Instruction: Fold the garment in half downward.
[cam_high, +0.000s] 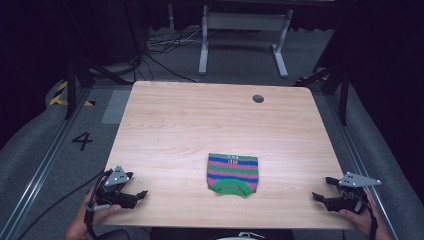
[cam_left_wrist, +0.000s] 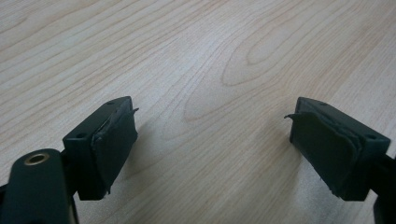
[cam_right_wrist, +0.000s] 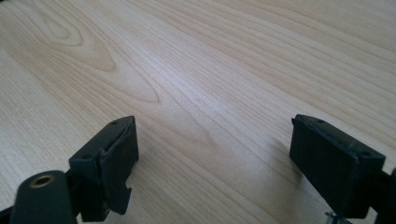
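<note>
A light wooden table (cam_high: 170, 125) fills the middle of the high view. A folded striped knit garment (cam_high: 233, 173), green-edged with pink and blue bands, lies flat near its front edge, midway between both grippers and well apart from each. The left gripper (cam_high: 138, 188) and right gripper (cam_high: 320, 188) rest at the front corners, fingers (cam_left_wrist: 114, 140) spread wide over bare wood.

You can read one number here: a big black 4 (cam_high: 82, 140) painted on the grey floor (cam_high: 60, 165), to the left of the table. You can also see a small tag (cam_high: 232, 161) with tiny marks on the striped cloth (cam_high: 233, 174), near its top edge, but the marks are too small for you to read.
</note>
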